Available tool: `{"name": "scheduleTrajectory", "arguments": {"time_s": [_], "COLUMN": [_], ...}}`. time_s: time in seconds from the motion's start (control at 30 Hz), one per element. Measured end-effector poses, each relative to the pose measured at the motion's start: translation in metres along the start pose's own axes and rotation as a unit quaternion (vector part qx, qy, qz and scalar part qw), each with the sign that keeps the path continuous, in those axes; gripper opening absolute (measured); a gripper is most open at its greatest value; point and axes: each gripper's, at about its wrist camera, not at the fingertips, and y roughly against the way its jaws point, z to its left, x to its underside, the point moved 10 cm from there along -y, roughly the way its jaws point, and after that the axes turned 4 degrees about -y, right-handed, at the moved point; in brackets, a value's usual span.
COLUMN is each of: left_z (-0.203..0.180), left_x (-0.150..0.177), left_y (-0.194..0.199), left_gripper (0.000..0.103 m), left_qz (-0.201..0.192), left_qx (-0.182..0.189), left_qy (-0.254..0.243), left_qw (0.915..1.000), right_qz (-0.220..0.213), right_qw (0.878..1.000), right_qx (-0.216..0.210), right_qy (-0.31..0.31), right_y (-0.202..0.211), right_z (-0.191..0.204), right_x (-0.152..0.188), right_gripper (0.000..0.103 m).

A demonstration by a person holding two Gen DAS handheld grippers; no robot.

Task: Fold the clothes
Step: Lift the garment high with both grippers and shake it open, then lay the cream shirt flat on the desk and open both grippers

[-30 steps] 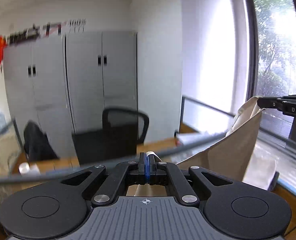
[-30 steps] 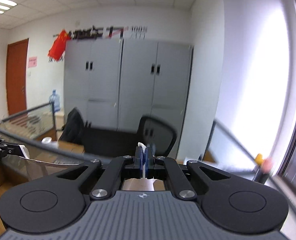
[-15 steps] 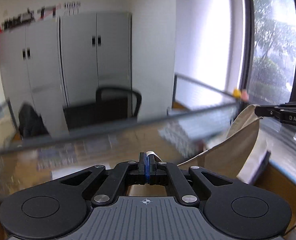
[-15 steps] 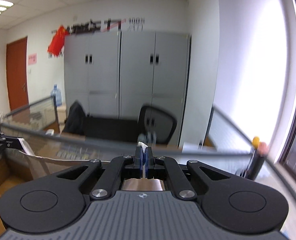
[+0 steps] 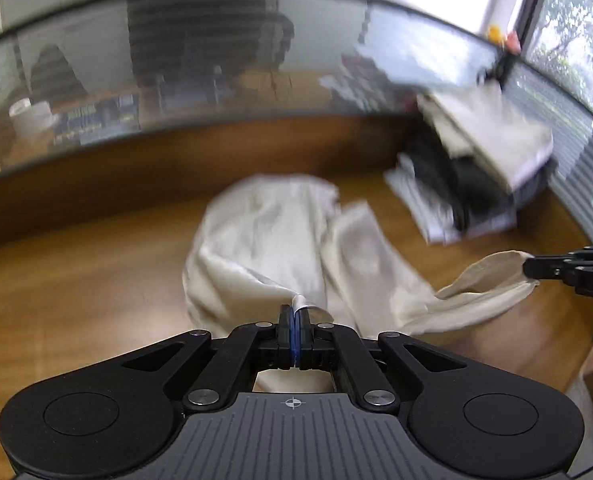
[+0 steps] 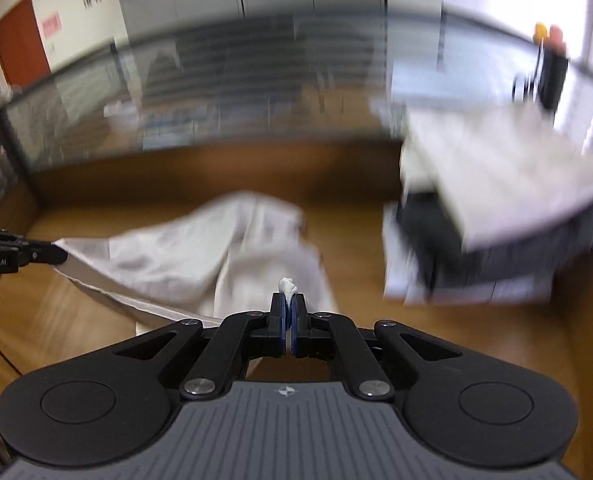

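A second ago both wrist views looked out level across the office, at cabinets and a chair, with the cloth hanging up in the air between the hands; now both look steeply down onto the wooden bench (image 5: 76, 280), and most of the cream garment (image 5: 280, 232) lies spread on it. This reads as the laying-down stroke: the piece is being put flat so that a fold can be made, and no fold is done yet

Nearest, the left tongs (image 5: 294, 314) are pressed fully together, with a small tab of the cream cloth pinched between the pads and poking out past the tips. The right tongs (image 6: 288, 300) are just as tightly closed on another bit of the same garment's edge, a white nub showing above the tips. Between the two grips the held edge runs raised off the bench, near its front edge

Beyond that, the body of the garment rests rumpled around the bench's middle. Farther back, toward the far right corner by the window, sits a stack of folded clothes (image 5: 476, 168), well apart from the garment
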Motion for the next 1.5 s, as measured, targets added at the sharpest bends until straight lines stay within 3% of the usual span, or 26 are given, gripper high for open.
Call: {"name": "scheduleTrajectory", "arguments": {"time_s": [0.1, 0.27, 0.33, 0.43, 0.5, 0.57, 0.7, 1.13, 1.23, 1.5], "left_z": [-0.003, 0.002, 0.007, 0.014, 0.02, 0.025, 0.034, 0.054, 0.053, 0.059], "left_x": [0.042, 0.081, 0.09, 0.085, 0.074, 0.063, 0.04, -0.021, -0.033, -0.039], "left_y": [-0.012, -0.031, -0.034, -0.033, -0.031, -0.034, -0.06, -0.155, -0.175, -0.208], "left_gripper": [0.003, 0.005, 0.022, 0.051, 0.058, 0.065, 0.069, 0.076, 0.076, 0.077], "left_qz": [0.044, 0.093, 0.106, 0.098, 0.086, 0.077, 0.082, 0.102, 0.107, 0.125], "left_qx": [0.013, 0.025, 0.031, 0.025, 0.022, 0.021, 0.019, 0.015, 0.014, 0.009], "left_qy": [0.012, 0.03, 0.036, 0.026, 0.015, 0.008, 0.005, -0.015, -0.019, -0.024], "left_qw": [0.9989, 0.9949, 0.9932, 0.9946, 0.9959, 0.9968, 0.9964, 0.9946, 0.994, 0.9919], "right_qz": [0.038, 0.096, 0.12, 0.137, 0.134, 0.13, 0.121, 0.136, 0.143, 0.163], "right_qw": [0.999, 0.995, 0.992, 0.99, 0.991, 0.991, 0.993, 0.99, 0.989, 0.985], "right_qx": [0.003, 0.011, 0.014, 0.016, 0.017, 0.016, 0.01, -0.02, -0.028, -0.036], "right_qy": [-0.016, -0.035, -0.032, -0.023, -0.018, -0.016, -0.013, 0.017, 0.028, 0.035], "right_y": [-0.016, -0.038, -0.047, -0.05, -0.053, -0.056, -0.075, -0.181, -0.202, -0.241], "right_z": [0.002, -0.005, -0.005, -0.001, 0.001, 0.002, 0.008, 0.026, 0.033, 0.038], "right_x": [0.044, 0.095, 0.11, 0.112, 0.105, 0.09, 0.059, -0.02, -0.029, -0.035], "right_gripper": [0.002, 0.003, 0.007, 0.024, 0.038, 0.04, 0.051, 0.054, 0.059, 0.06]}}
